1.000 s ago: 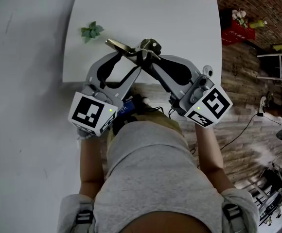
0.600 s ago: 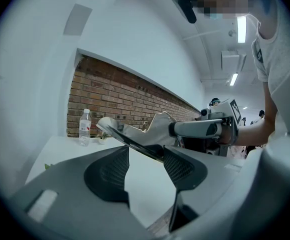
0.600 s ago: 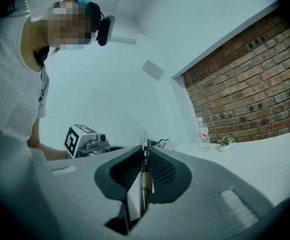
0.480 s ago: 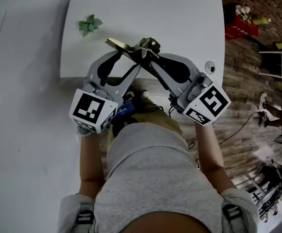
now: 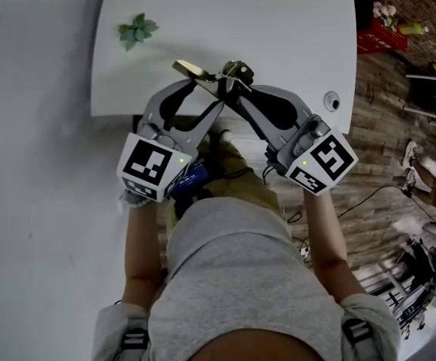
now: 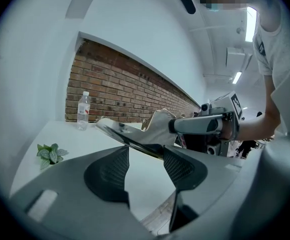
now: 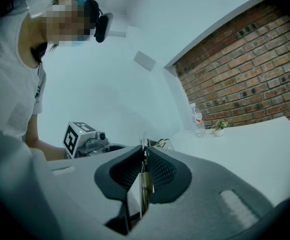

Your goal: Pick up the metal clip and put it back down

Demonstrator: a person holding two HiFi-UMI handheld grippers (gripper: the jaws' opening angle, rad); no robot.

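**A:** Head view first: where is the metal clip point(image 5: 207, 76), and by what is it held?

**B:** It is seen over the near edge of the white table point(image 5: 278, 28), where the two grippers meet. Its long axis is laid left to right, with the brass-coloured end pointed to the far left. The right end is taken by the right gripper point(image 5: 231, 89), reached in from the near right. The left gripper point(image 5: 205, 95) is brought in from the near left, under the free end.

**A:** And the left gripper view?

**B:** The jaws are seen well apart and nothing is clamped. The clip point(image 6: 155, 129) is laid across their tips, and a light touch on one pad cannot be ruled out. Table surface is seen below, so the clip is judged to be lifted clear.

**A:** The right gripper view?

**B:** The pads point(image 7: 164, 173) are pressed nearly together on a thin plate of the clip point(image 7: 145, 190), which is held edge-on. The lowering is therefore judged to fall to the right gripper: straight down, with the table beneath.

**A:** What is changed from a second ago?

**B:** Little. The same grip is kept. Clip and grippers are found slightly farther from the leaf sprig point(image 5: 137, 30) and nearer the table's near edge, though part of that may be owed to the head camera.
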